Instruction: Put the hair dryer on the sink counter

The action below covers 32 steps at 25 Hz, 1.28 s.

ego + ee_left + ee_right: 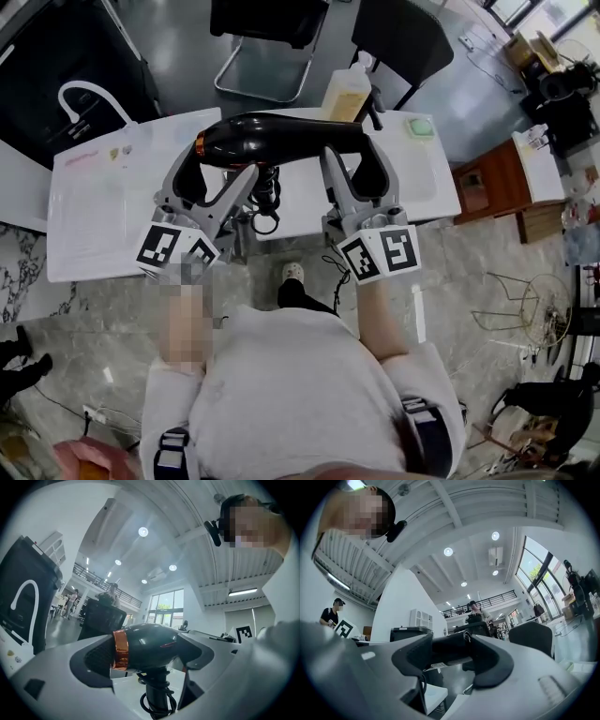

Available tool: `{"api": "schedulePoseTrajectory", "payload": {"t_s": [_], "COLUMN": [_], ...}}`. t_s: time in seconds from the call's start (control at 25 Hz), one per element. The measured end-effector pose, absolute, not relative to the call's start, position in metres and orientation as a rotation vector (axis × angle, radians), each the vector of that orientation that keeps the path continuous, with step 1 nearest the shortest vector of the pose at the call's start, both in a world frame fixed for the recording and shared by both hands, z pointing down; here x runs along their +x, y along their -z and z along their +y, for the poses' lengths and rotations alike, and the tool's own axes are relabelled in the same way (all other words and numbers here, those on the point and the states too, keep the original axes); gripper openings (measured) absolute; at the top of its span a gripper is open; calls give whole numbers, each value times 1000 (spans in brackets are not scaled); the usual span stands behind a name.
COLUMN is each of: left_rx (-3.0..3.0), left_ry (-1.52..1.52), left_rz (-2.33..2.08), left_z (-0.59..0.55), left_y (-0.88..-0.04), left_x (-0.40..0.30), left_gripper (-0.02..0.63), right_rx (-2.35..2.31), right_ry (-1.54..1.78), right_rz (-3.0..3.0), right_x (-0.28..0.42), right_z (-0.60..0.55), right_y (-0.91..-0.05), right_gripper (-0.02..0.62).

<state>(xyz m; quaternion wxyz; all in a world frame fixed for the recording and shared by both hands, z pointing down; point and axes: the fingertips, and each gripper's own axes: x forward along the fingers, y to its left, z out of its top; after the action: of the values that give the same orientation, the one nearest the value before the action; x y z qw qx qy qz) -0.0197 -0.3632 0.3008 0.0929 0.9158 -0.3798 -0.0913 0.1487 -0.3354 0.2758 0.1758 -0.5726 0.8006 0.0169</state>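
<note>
Two claws share one load, so the main risk is the pair getting out of step. L claw point(216, 173) is clamped on the dryer point(272, 136) body right by the copper ring point(120, 649). R claw point(354, 167) has its jaws wide but pressed onto the barrel toward the other end, w/ nothing else in either grip. If one side lets go first, or tilts vs the other, I'd expect the dryer to pivot in the remaining pads and swing or drop, since the shell is smooth, rounded and glossy, prob. slippery. The handle point(157, 686) hangs straight down w/ the cord point(265, 202) wound on it and a loop dangling, so that would likely touch down first and could tip the body sideways or snag the counter point(103, 206) edge. Set too near the front edge, it might roll off. The bottle point(347, 89) at the far edge is close behind the dryer, and the green dish point(419, 127) sits off to the right, so both could get knocked on a long reach. Dryer now: held level in the air at the counter's middle, not resting on it as far as I can tell. Looks: black, shiny, copper band near one end, small red mark on the side, black handle and cord.
</note>
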Motion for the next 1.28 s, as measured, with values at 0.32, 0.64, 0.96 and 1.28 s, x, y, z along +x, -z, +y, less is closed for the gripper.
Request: {"api": "schedulePoseTrajectory", "payload": {"t_s": [0.32, 0.64, 0.96, 1.28], "left_rx": [2649, 2599, 2545, 2455], "left_ry": [212, 185, 56, 21], "left_rz": [-1184, -1225, -1262, -1292], "left_z": [-400, -430, -463, -485], "left_y": [-328, -349, -385, -410], "left_x": [3, 19, 26, 26], "left_gripper": [403, 403, 405, 407], "right_rx": [-1598, -1573, -1569, -1554], "right_ry": [66, 155, 270, 371], "right_rz": [2305, 2322, 2365, 2398], "right_x": [174, 192, 198, 198], "right_z": [-381, -415, -457, -482], "right_y": [-306, -330, -364, -394], "right_gripper": [255, 250, 250, 249]}}
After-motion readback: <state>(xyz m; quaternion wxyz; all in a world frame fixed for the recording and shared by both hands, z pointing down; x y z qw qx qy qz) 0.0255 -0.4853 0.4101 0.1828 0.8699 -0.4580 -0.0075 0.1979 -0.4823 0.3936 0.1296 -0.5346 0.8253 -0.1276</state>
